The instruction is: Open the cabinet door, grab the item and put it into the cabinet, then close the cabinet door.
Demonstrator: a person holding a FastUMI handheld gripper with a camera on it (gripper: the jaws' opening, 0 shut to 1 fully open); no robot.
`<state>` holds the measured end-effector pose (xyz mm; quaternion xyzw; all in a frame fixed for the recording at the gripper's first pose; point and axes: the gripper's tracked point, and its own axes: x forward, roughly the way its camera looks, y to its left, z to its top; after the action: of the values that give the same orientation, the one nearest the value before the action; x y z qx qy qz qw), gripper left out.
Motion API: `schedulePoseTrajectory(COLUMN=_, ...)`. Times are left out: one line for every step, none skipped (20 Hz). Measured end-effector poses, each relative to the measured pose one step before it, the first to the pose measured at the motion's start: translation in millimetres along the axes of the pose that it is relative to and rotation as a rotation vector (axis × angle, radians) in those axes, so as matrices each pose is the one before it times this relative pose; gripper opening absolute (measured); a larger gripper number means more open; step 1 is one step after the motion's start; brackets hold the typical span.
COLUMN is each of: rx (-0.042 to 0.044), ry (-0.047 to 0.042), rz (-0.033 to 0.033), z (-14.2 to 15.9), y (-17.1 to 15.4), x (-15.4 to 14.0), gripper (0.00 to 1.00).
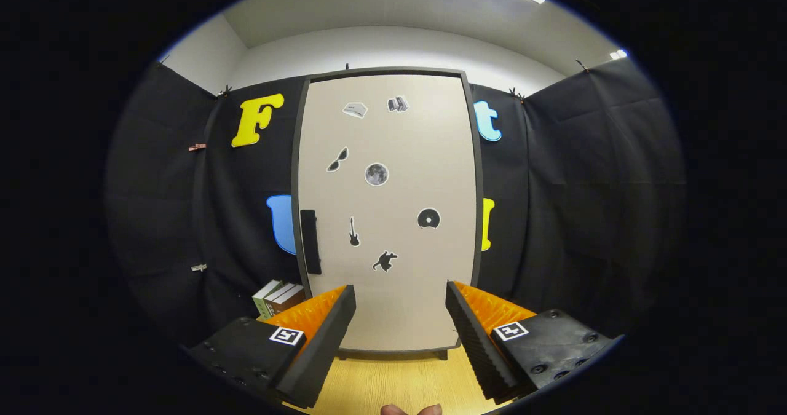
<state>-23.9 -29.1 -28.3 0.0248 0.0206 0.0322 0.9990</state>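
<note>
Door (393,218) of cabinet (468,157) sits shut, straight ahead of your gripper (399,323). Fingers spread wide, nothing between them. Dark handle (310,241) sits on door's left edge. Books (278,298), maybe your item, stand beside cabinet, just beyond left finger. Scene fits door waiting to be opened, or job finished with another item hidden inside. If opening, aim at handle, pinch it square, pull slow.

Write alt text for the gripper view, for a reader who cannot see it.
A closed beige cabinet door with small stickers and a dark handle on its left edge stands ahead of the gripper, whose jaws are open and holding nothing. Some books stand beside the cabinet's lower left, just beyond the left finger, on a wooden tabletop.
</note>
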Motion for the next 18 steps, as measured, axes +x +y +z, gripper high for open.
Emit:
schedulePoseTrajectory(rx=0.00118, ry=0.00132, rz=0.00524, z=-0.80, y=-0.20, x=1.35, gripper=0.96)
schedulePoseTrajectory(rx=0.00129, ry=0.00094, rz=0.00461, z=-0.49, y=-0.35, x=1.16, gripper=0.96)
schedulePoseTrajectory(rx=0.00009, ry=-0.00078, rz=0.00367, z=-1.06, y=-1.13, x=1.98, gripper=0.96)
schedulePoseTrajectory(rx=0.00035, ry=-0.00169, rz=0.00226, z=0.35, y=-1.90, x=2.39, gripper=0.96)
schedulePoseTrajectory(rx=0.00338, ry=-0.00015, rz=0.00273, z=-0.86, y=-1.68, x=2.47, gripper=0.96)
schedulePoseTrajectory(rx=0.00655, ry=0.00041, rz=0.00726, z=-1.12, y=-0.59, x=2.55, gripper=0.96)
schedulePoseTrajectory(rx=0.00383, ry=0.00222, rz=0.00460, z=-2.62, y=-1.27, x=2.95, gripper=0.96)
schedulePoseTrajectory(rx=0.00017, ry=0.00066, rz=0.00519, z=-1.72, y=-1.74, x=2.75, gripper=0.96)
schedulePoseTrajectory(rx=-0.00390, ry=-0.00145, rz=0.00171, z=-1.30, y=-1.96, x=3.66, gripper=0.96)
schedulePoseTrajectory(rx=-0.00317, ry=0.00046, rz=0.00372, z=-1.53, y=-2.39, x=3.08, gripper=0.96)
schedulePoseTrajectory(rx=-0.00032, ry=-0.00157, rz=0.00353, z=-1.54, y=-1.02, x=2.88, gripper=0.96)
schedulePoseTrajectory(rx=0.00149, ry=-0.00245, rz=0.00254, z=-0.64, y=-2.71, x=2.38, gripper=0.96)
schedulePoseTrajectory(rx=0.00326, ry=-0.00043, rz=-0.00044, z=-1.61, y=-3.38, x=2.89, gripper=0.96)
schedulePoseTrajectory(rx=0.00501, ry=-0.00038, rz=-0.00002, z=-1.31, y=-3.27, x=2.84, gripper=0.96)
schedulePoseTrajectory(rx=0.00460, ry=0.00072, rz=-0.00089, z=-1.82, y=-3.61, x=3.19, gripper=0.96)
schedulePoseTrajectory(rx=0.00310, ry=0.00268, rz=-0.00449, z=-1.84, y=-4.76, x=3.69, gripper=0.96)
schedulePoseTrajectory(rx=0.00290, ry=0.00058, rz=-0.00446, z=-1.95, y=-5.29, x=3.55, gripper=0.96)
schedulePoseTrajectory(rx=-0.00061, ry=-0.00361, rz=-0.00605, z=-1.45, y=-4.73, x=3.01, gripper=0.96)
